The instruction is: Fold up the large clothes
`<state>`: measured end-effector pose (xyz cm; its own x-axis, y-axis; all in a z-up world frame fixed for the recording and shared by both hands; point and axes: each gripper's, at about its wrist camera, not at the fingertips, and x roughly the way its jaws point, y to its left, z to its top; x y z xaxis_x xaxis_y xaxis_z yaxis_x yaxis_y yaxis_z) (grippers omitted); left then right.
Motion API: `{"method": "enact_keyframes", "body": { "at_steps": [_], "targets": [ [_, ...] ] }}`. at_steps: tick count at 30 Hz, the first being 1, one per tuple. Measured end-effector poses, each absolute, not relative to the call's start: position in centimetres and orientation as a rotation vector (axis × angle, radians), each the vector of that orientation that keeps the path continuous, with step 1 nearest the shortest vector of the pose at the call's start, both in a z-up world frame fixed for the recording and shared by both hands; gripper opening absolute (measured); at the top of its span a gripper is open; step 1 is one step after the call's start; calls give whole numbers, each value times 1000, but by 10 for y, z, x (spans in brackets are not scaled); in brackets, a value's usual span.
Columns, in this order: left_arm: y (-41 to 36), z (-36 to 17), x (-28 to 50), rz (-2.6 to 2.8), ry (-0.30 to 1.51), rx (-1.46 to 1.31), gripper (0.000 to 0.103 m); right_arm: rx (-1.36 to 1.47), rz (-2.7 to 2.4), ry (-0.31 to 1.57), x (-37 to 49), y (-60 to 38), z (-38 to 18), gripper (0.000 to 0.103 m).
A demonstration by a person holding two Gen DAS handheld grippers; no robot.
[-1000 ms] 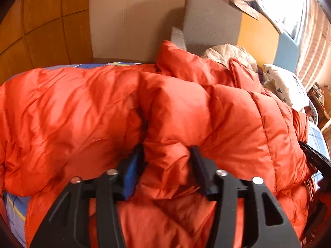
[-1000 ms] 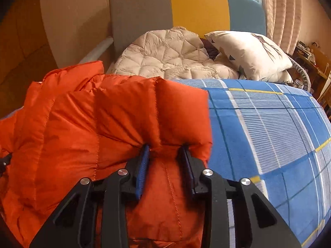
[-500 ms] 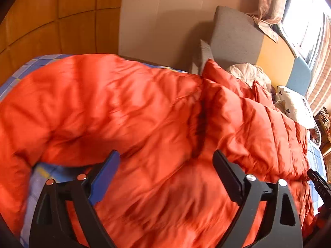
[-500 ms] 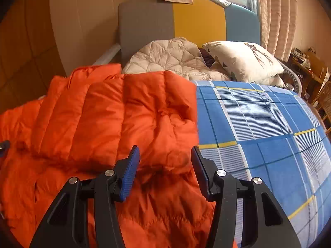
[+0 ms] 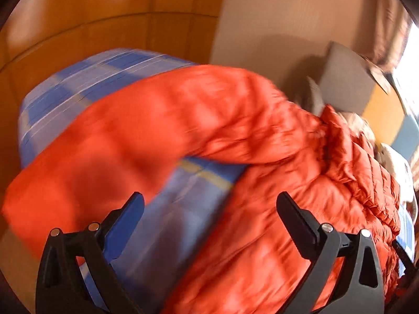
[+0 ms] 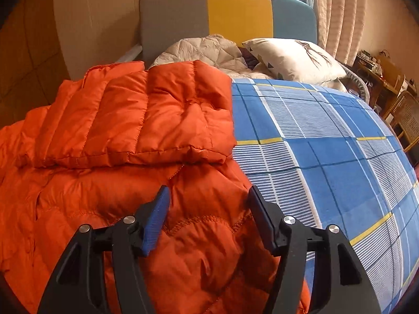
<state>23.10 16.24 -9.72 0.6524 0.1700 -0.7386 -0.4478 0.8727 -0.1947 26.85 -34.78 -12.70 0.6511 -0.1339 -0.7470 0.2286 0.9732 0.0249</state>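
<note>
My puffy orange quilted down jacket (image 6: 136,136) lies on the bed's blue checked sheet (image 6: 327,157), one flap folded over its body. My right gripper (image 6: 208,209) has just been opening and holds nothing. My left gripper (image 5: 209,217), also just opened, is spread wide and empty by the loose sleeve (image 5: 110,141). I should pinch that sleeve near its cuff and lay it flat across.

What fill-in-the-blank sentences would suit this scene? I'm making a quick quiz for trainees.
1. The puffy jacket on the bed is ____ in colour.
2. The checked bedsheet is mostly ____.
3. The right claw stands ____, gripping nothing.
4. The white pillow lies near the ____ of the bed.

Missing words: orange; blue; open; head
</note>
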Motion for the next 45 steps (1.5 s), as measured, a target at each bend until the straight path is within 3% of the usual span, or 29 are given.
{"method": "enact_keyframes", "body": {
  "at_steps": [6,21,28,34,35,36,37,40,42,45],
  "targets": [
    [196,-110,170,420,753,-459,101,109,-216,834,270,-345,-131,63],
    [321,-106,193,712,749,-396,101,135,-218,843,271,-349,-136,66],
    [311,-118,129,616,714,-634,101,136,-215,846,271,-350,-135,66],
    [310,-143,139,525,735,-701,100,140,-214,847,271,-350,-135,66],
    [310,-143,143,509,734,-706,97,138,-215,848,272,-351,-135,66],
    [311,-145,150,516,754,-704,81,136,-216,849,272,-351,-135,66],
    [313,-147,157,521,777,-711,70,135,-217,848,272,-350,-135,66],
    [317,-150,169,525,820,-727,47,132,-219,849,273,-349,-136,66],
    [323,-146,173,509,808,-759,26,131,-218,849,274,-349,-136,66],
    [330,-133,181,522,812,-719,13,132,-217,855,274,-349,-136,67]
  ]
}}
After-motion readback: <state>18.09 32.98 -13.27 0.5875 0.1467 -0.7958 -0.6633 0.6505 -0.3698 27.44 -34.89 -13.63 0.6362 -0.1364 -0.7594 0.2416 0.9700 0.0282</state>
